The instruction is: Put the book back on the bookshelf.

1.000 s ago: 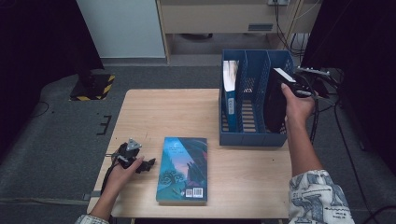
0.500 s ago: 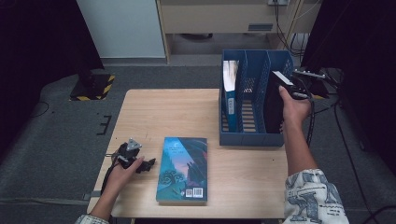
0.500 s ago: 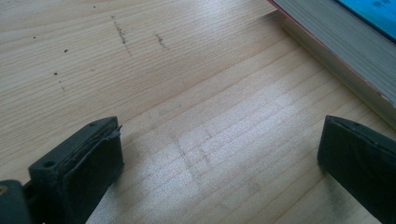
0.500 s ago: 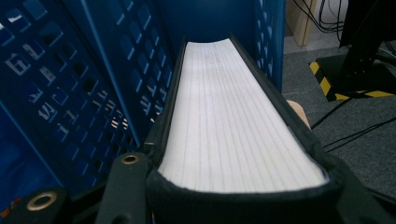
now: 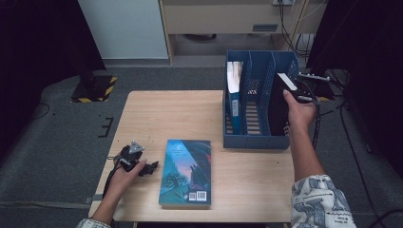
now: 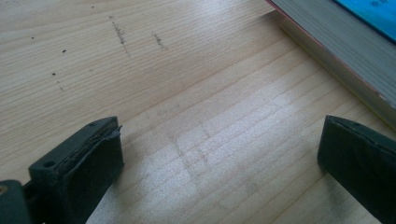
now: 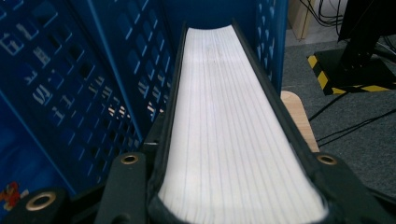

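Left gripper (image 5: pixel 151 167) low on table (image 5: pixel 161 109) near front left corner, held in left hand (image 5: pixel 124 172); jaws wide apart, bare wood between them. Just right of it, teal book (image 5: pixel 186 172) flat on table, cover up, its page edge near one jaw in left gripper view. Farther right, blue file rack (image 5: pixel 254 141) at table's right side; blue book (image 5: pixel 235 92) upright in left compartment. Right gripper (image 7: pixel 233 196) clamped on black book (image 5: pixel 278 107), page edges up, standing in rack's right compartment.
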{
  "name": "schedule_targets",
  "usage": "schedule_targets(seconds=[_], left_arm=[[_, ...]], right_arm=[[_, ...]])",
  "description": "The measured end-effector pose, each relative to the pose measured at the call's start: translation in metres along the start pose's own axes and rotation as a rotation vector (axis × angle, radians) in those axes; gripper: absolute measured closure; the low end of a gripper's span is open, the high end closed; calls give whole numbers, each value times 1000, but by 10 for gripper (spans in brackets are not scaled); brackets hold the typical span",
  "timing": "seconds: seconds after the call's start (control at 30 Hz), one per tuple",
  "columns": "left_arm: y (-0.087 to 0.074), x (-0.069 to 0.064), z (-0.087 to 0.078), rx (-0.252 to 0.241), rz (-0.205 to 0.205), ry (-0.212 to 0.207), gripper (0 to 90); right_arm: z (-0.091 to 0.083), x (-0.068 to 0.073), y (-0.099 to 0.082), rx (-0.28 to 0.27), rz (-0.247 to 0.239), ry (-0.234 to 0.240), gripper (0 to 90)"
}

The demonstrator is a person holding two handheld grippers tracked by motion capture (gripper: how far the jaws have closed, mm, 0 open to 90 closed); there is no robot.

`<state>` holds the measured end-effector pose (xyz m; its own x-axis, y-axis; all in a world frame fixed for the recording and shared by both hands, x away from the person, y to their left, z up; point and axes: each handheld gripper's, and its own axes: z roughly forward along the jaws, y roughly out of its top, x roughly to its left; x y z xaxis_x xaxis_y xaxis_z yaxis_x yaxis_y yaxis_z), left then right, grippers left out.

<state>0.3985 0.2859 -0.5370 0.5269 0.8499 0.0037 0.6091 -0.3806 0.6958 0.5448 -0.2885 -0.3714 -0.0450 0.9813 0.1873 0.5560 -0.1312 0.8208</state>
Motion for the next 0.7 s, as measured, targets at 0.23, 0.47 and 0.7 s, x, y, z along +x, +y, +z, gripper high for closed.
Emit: schedule_targets(seconds=[0.23, 0.47, 0.7], left_arm=[[0, -1, 0, 0, 2, -3, 0], [-1, -2, -1, 1, 6, -5, 0], [-1, -3, -1, 0, 5, -7, 0]], right_arm=[[-5, 0, -6, 9, 0, -7, 524], [-10, 6, -11, 31, -18, -20, 521], [-16, 5, -16, 44, -14, -20, 518]])
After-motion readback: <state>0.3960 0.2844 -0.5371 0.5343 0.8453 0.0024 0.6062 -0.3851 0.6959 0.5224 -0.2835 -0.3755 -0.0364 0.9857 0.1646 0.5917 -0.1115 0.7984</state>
